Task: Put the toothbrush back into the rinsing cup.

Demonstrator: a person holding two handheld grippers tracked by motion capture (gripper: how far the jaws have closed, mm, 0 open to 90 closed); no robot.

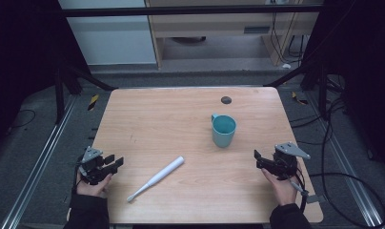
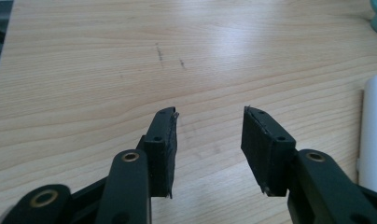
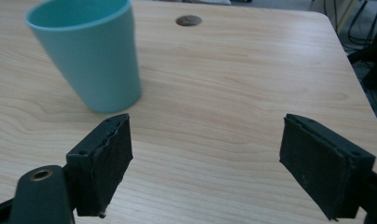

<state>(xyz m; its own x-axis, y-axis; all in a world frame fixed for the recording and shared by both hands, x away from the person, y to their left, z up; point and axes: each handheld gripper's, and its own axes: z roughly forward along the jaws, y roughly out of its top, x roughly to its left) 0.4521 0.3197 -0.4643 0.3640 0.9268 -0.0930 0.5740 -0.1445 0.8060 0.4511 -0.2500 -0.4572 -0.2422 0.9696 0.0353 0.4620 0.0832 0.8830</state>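
A teal cup (image 1: pixel 223 130) stands upright right of the table's middle, and looms at the upper left (image 3: pixel 90 51) in the right gripper view. A white toothbrush (image 1: pixel 156 178) lies slanted near the front edge; its handle end (image 2: pixel 374 135) shows at the right border of the left gripper view. My left gripper (image 1: pixel 115 162) hovers at the front left corner, jaws apart, nothing between them (image 2: pixel 209 140). At the front right, my right gripper (image 1: pixel 257 158) is held with its jaws wide apart over bare wood (image 3: pixel 207 163), the cup a short way ahead of it.
The light wooden table (image 1: pixel 171 119) has a small dark round cap (image 1: pixel 226 99) near its far edge, also seen in the right gripper view as a dark cap (image 3: pixel 188 20). Cables and metal frame rails run along the floor on both sides.
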